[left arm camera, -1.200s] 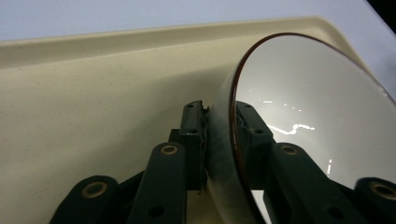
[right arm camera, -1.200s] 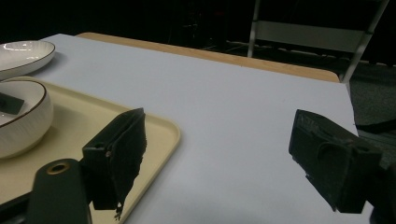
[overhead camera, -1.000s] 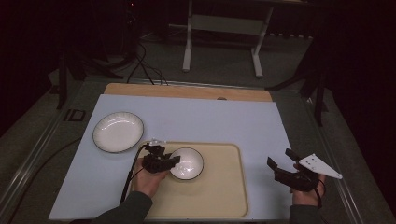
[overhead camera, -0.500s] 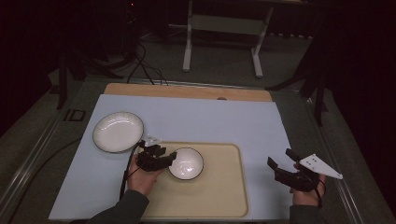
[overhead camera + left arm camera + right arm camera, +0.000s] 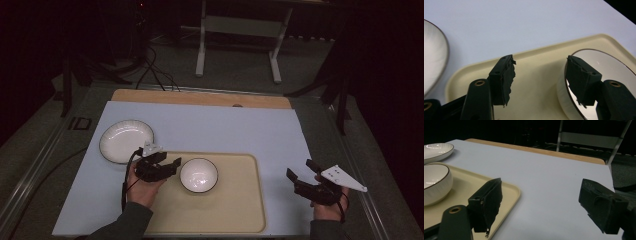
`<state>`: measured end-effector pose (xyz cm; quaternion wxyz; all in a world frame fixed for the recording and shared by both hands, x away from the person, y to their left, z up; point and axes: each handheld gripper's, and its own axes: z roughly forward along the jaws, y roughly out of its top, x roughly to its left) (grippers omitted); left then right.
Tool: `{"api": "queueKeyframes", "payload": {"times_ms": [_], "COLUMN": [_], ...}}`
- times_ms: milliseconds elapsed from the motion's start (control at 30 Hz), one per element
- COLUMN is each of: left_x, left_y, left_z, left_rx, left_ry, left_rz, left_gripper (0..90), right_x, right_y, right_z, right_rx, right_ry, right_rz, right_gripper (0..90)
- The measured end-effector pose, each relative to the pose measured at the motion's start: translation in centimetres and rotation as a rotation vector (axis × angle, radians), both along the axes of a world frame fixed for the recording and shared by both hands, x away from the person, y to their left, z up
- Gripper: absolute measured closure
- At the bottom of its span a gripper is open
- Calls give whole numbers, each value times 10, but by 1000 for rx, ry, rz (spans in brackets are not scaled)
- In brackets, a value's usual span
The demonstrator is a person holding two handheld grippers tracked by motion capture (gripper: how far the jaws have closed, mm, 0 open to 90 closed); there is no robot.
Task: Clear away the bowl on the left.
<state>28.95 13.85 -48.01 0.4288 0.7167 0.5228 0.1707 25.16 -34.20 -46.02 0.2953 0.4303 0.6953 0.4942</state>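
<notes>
Bowl (image 5: 199,175) sits upright, mouth up, on tray (image 5: 240,210); left claw (image 5: 169,164) has just been opening beside it, empty

In the left gripper view the plate (image 5: 434,55) is cut by the left edge, and the bowl (image 5: 599,75) runs off the right and bottom edges, its near rim hidden behind a jaw. In the right gripper view the bowl (image 5: 435,182) and plate (image 5: 436,148) are cut by the left edge. In the high view the person's forearms leave the bottom edge.
</notes>
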Motion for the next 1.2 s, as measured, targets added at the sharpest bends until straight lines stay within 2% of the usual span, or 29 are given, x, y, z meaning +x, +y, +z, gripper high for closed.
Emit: {"api": "queueKeyframes", "payload": {"times_ms": [233,467,700,967,1200], "left_x": [-3,-6,-14,-28,-32], "left_y": [22,40,71,104,118], "left_z": [11,17,24,26,23], "left_rx": [-1,9,-12,10,8], "left_ry": [-50,-95,-147,-196,-196], "left_rz": [60,100,165,243,284], "left_gripper": [385,382,376,358,348], "right_x": [0,0,0,0,0], "right_y": [0,0,0,0,0], "right_z": [0,0,0,0,1], "right_rx": [0,1,1,2,2], "right_ry": [0,0,0,-5,-5], "right_rz": [1,0,1,0,1], "right_gripper": [185,185,185,185,185]}}
